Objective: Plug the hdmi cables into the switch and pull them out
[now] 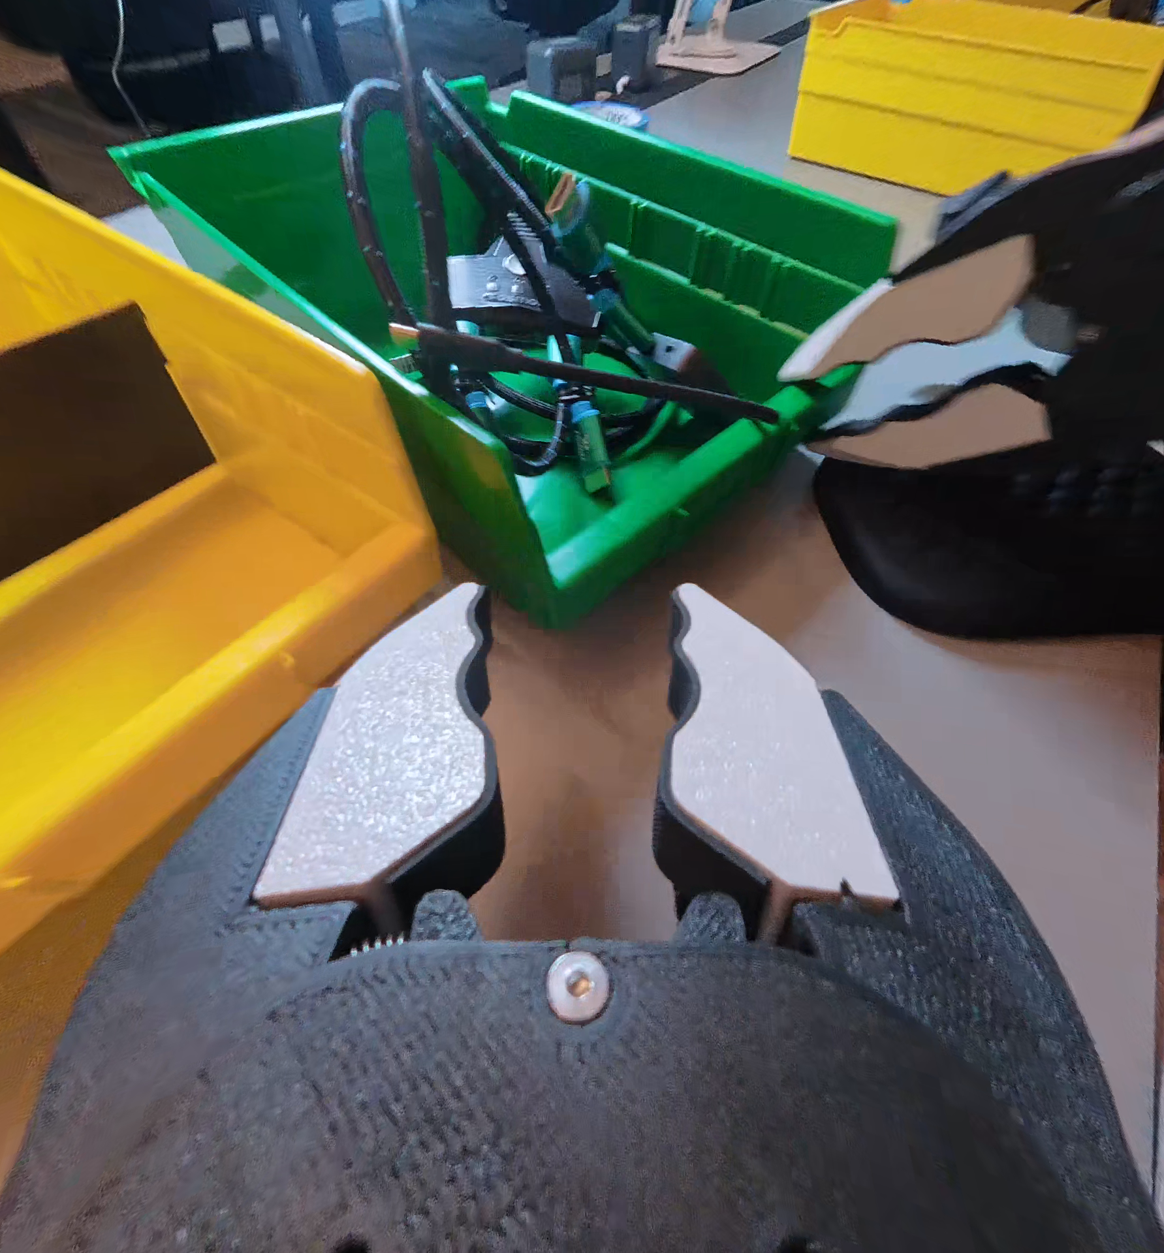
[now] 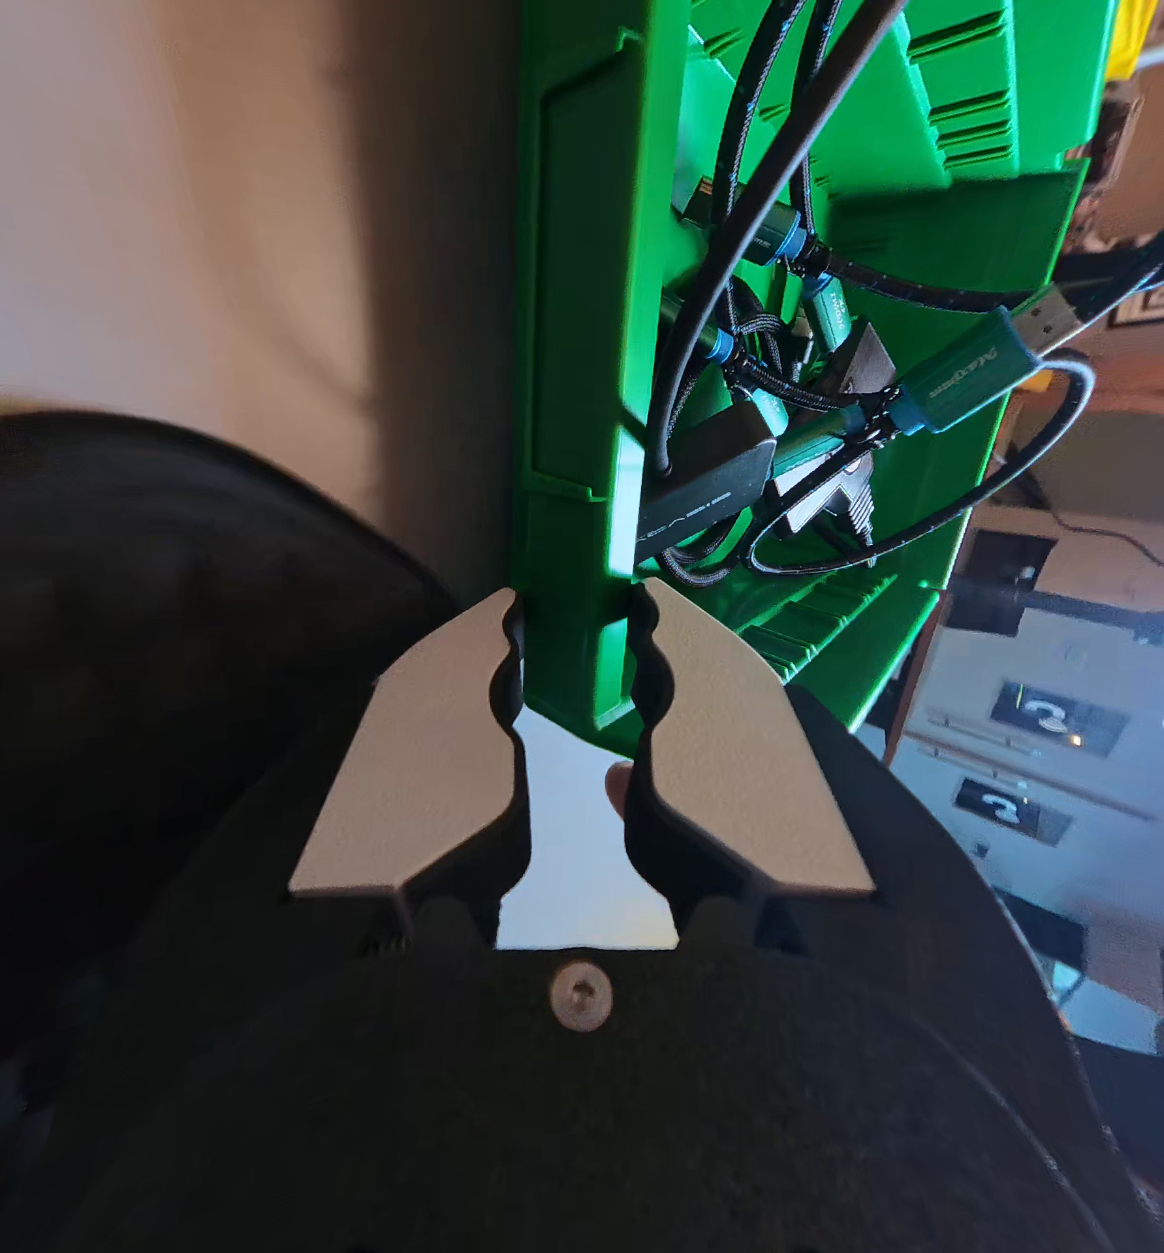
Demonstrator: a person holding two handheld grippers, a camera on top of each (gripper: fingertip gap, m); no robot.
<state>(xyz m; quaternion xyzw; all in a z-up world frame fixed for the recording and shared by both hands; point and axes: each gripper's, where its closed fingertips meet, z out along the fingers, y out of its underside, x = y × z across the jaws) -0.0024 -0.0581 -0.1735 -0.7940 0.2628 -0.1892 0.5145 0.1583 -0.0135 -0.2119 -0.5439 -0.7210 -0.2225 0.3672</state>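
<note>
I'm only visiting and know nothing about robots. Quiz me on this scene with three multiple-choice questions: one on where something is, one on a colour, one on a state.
1. Where do the cables lie?
A in the green bin; B on a chair; C on the floor.
2. What colour is the bin left of the green one?
A red; B yellow; C blue.
3. How are the left gripper fingers?
A open and empty; B shut on a cable; C shut on a plug.

Answers:
1 A, the cables are piled within its walls.
2 B, the yellow bin stands beside it.
3 A, only the table shows between them.
</note>
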